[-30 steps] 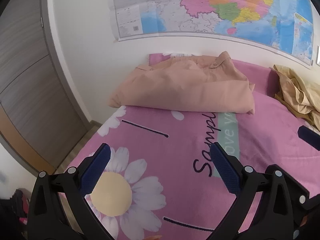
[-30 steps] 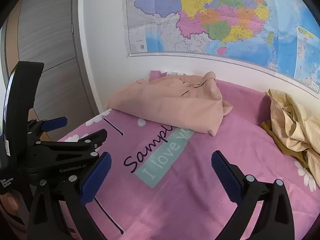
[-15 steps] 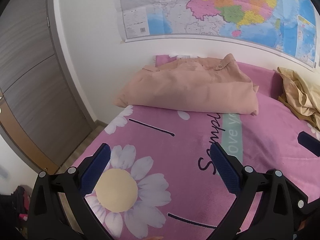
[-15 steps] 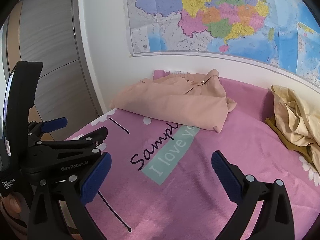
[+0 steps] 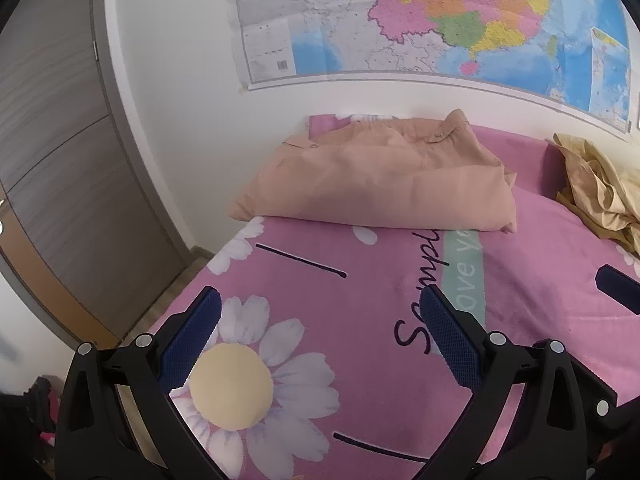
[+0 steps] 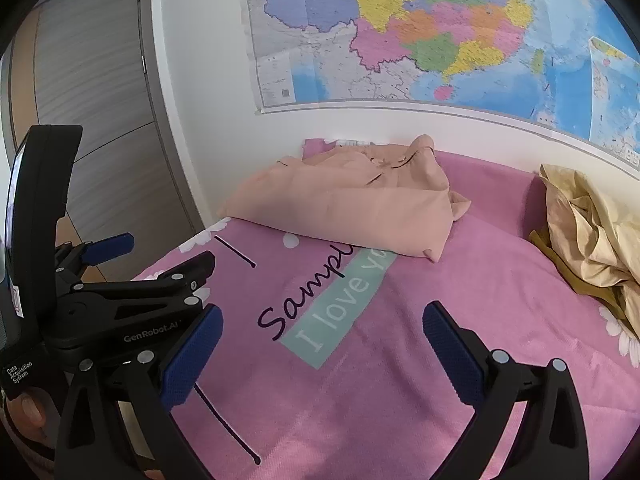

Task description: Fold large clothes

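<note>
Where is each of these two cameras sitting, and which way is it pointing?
Left wrist view: sits on the left gripper, facing across the pink bed cover toward the folded peach garment and wall map; its open blue-padded fingers show.
Right wrist view: sits on the right gripper, facing the same way; its open fingers, the left gripper and a hand show.
Shared: bed cover, peach garment, crumpled yellow cloth, map.

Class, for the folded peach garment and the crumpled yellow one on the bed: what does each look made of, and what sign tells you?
Peach garment: probably matte woven cotton or a blend; it shows dull, soft folds and no shine.
Yellow garment: seemingly satin or a silky synthetic; its sharp creases catch glossy highlights.
</note>
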Tool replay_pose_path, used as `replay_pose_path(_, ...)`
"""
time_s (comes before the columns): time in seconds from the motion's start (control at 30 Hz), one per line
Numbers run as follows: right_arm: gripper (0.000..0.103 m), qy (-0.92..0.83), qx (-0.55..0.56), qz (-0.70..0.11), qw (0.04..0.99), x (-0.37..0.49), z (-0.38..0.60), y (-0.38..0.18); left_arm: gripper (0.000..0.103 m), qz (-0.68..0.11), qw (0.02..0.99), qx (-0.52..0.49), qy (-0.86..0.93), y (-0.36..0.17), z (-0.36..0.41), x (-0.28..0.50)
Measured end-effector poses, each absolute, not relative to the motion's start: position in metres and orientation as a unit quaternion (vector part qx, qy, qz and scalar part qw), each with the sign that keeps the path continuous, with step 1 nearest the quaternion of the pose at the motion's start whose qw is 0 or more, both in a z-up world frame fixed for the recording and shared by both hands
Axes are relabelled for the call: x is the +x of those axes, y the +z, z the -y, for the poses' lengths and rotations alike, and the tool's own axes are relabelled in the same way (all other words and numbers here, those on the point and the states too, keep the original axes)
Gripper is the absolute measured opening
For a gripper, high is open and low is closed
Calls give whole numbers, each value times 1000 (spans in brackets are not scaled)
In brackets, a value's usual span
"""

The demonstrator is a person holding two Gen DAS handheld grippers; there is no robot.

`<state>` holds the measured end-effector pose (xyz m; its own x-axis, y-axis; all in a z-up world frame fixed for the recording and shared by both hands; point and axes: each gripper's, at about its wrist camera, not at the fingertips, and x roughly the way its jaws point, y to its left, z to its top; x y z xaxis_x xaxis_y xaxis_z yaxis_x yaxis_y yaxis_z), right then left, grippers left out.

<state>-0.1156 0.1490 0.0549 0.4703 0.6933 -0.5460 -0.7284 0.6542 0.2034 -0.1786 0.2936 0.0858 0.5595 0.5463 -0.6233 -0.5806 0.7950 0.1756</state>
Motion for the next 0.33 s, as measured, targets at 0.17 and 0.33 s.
replay_pose_path(0.17, 97, 409, -26, -306, 859, -114, -146, 54, 98, -354, 882, -32, 309, 82, -293, -173)
replay_pose_path(0.33, 97, 400, -25, -307, 863, -112, -141, 53, 98, -358, 884, -31, 300, 79, -285, -169)
